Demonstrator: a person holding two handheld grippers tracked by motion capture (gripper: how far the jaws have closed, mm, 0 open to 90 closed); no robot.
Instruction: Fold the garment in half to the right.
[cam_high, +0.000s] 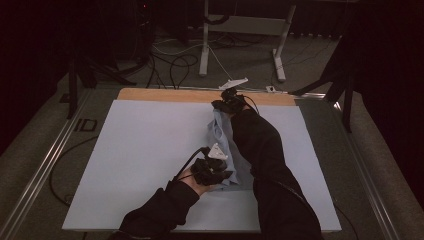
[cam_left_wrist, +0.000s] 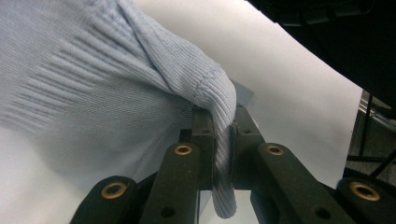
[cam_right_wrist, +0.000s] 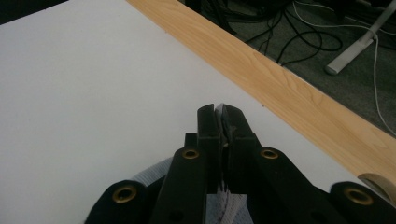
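A pale blue knitted garment (cam_high: 223, 145) lies stretched along the white board (cam_high: 135, 150) between my two hands. My left gripper (cam_high: 220, 172) sits near the front of the board, shut on the garment's ribbed hem (cam_left_wrist: 219, 100), which folds over and runs down between the jaws. My right gripper (cam_high: 223, 104) is far up the board by the wooden strip (cam_high: 165, 95), shut on a thin edge of the same fabric (cam_right_wrist: 223, 122); more cloth shows under its jaws. The right sleeve covers part of the garment.
The wooden edge (cam_right_wrist: 289, 88) of the table runs along the far side of the white board. Beyond it are cables (cam_high: 175, 62) and a desk frame's legs (cam_high: 204, 45) on the floor. A metal rail (cam_high: 45, 160) borders the table's left side.
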